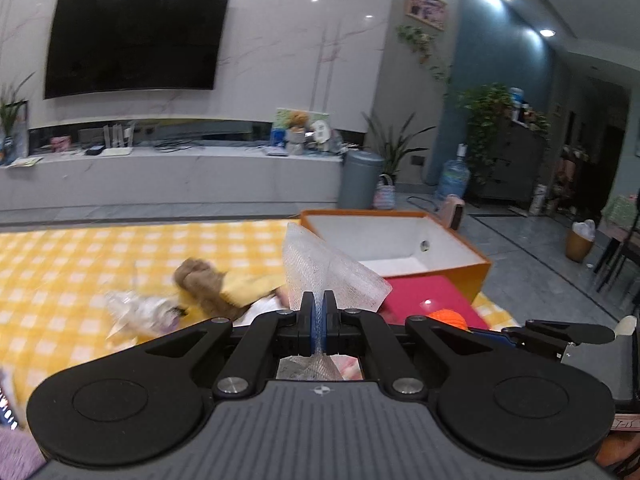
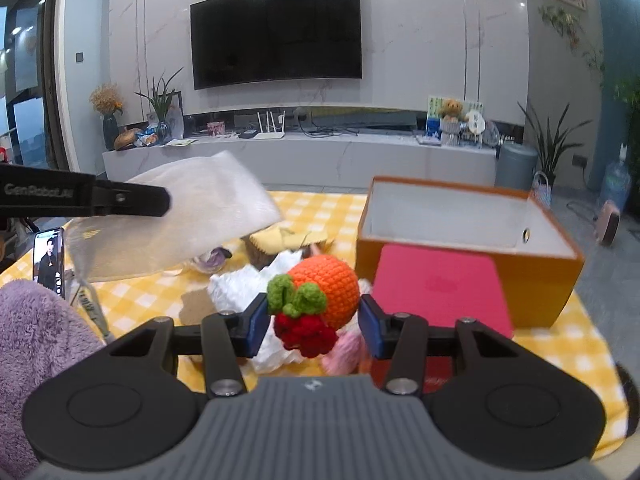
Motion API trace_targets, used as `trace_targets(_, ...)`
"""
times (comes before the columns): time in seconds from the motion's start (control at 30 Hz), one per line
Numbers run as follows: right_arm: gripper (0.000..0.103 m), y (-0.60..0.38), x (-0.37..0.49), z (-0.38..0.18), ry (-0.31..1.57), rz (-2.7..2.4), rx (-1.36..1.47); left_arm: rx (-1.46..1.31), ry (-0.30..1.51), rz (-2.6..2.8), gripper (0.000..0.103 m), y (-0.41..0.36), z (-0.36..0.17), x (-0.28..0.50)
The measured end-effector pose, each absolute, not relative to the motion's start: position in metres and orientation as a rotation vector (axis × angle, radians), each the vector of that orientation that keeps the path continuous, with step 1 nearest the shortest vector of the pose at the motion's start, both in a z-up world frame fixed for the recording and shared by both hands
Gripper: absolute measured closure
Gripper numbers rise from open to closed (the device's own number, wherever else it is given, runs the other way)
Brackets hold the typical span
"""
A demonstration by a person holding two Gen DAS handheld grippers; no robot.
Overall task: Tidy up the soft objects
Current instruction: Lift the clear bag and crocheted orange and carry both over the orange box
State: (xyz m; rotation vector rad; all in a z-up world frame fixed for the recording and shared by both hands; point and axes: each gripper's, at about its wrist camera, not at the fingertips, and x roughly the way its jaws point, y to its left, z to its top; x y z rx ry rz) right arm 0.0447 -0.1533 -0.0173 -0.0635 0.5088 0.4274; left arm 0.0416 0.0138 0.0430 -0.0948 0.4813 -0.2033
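Left-wrist view: the left gripper (image 1: 319,320) is pinching a thin edge of the sheer white mesh pouch (image 1: 328,276), its blue pads pressed fully together on the fabric, so that the pouch is fanning out above the jaws and a little is trailing behind them; such a slight, floppy thing is probably best carried by a fold, since there is no body to grasp. Right-wrist view: the right gripper (image 2: 314,326) is clamping the orange crocheted ball with green leaves and red berries (image 2: 324,290) between half-spread jaws, one pad touching each flank, a width set by the ball itself (the yarn is likely giving a little under the pads). In the same view the pouch (image 2: 192,216) is hanging from the other gripper at the left, clear of the yellow-and-white checked cloth (image 2: 560,344). Both items are being held above the cloth, facing the open orange cardboard box with a white interior (image 2: 460,256), which appears to be the intended container; its magenta flat lid (image 2: 440,288) is leaning against the near wall. Remaining soft items (a brown plush toy in a yellow garment (image 1: 208,284), a white crumpled fabric (image 2: 236,288), a lilac fleece (image 2: 36,340)) are lying on or beside the cloth, so the sorting seems far from finished.
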Motion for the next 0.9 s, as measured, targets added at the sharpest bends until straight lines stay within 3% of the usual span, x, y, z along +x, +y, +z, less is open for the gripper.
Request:
trace_targets(0.47,0.055,-0.183,0.119,0.033,0.458,0.344,-0.175,-0.065,0.461,-0.298,0.100,-0.022,0.055,0.119)
trace_targets(0.9,0.055,-0.185,0.212,0.016,0.540,0.309,-0.209,-0.114,0.527,-0.344,0.100,-0.033,0.036,0.203)
